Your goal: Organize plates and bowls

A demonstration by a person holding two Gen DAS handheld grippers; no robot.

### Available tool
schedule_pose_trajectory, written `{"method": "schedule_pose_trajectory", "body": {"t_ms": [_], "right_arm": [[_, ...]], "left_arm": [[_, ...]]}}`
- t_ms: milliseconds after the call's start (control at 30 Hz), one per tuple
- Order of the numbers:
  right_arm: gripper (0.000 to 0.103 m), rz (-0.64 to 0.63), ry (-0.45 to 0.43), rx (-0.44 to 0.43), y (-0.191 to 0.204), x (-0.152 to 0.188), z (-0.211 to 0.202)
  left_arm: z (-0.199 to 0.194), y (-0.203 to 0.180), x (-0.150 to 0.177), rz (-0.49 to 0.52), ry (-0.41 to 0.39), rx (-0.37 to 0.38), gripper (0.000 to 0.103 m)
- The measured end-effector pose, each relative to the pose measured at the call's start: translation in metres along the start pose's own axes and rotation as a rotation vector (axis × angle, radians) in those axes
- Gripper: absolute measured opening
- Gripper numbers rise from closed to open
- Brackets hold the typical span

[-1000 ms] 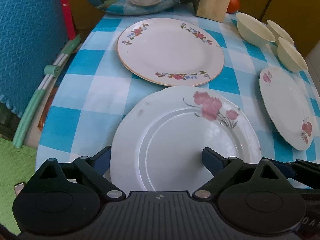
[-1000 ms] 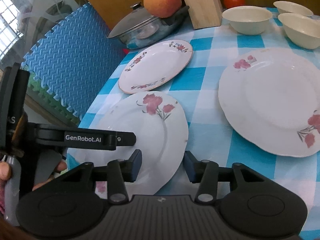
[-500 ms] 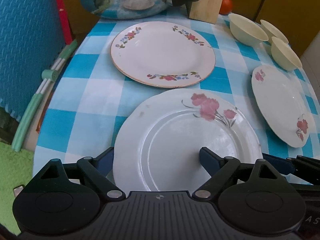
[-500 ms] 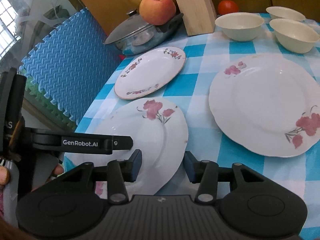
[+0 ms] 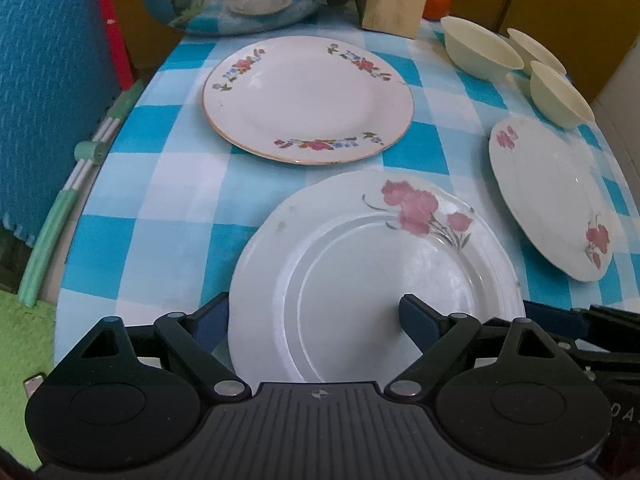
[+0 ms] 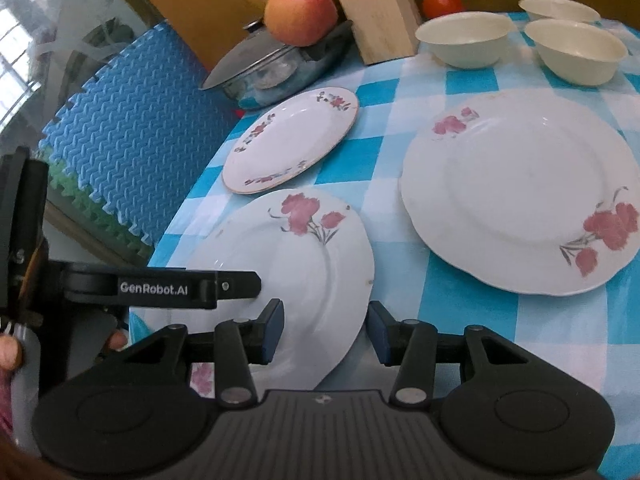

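Near plate: white round china plate with pink carnations [image 5: 376, 280] at the near edge of the blue-and-white checked bench [image 5: 168, 196].
Left tool [image 5: 316, 320]: jaws wide apart, straddling the near plate's left rim.
Right tool [image 6: 324, 330]: jaws parted across its right rim, not clamped.
Other plates: gold-rimmed floral plate [image 5: 308, 98]; second carnation plate [image 6: 520, 190].
Bowls: three cream bowls [image 6: 464, 38], far right.

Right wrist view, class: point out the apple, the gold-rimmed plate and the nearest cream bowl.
apple [image 6: 301, 14], right wrist view, middle of its skin.
gold-rimmed plate [image 6: 292, 140], right wrist view, bare white centre.
nearest cream bowl [image 6: 576, 52], right wrist view, inner wall.
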State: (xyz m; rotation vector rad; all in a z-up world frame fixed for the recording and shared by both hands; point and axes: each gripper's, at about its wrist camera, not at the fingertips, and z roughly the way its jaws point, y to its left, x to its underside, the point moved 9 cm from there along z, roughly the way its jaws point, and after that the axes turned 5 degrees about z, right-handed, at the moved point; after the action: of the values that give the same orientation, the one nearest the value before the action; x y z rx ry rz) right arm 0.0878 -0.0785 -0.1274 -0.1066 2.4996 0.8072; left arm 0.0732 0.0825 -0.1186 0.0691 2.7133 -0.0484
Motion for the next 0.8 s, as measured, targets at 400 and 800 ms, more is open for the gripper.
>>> {"method": "schedule_pose_trajectory", "body": {"t_ms": [400,800], "right_arm": [[0.038,-0.004,0.001,0.022,-0.002,-0.001,-0.002],[0.038,-0.027,-0.081,0.029,0.003,-0.01,-0.022]], "left_arm": [[0.002,-0.005,0.003,0.012,-0.021,-0.004,0.098],[-0.011,-0.004,-0.003,-0.025,-0.075,0.021,0.091]]}}
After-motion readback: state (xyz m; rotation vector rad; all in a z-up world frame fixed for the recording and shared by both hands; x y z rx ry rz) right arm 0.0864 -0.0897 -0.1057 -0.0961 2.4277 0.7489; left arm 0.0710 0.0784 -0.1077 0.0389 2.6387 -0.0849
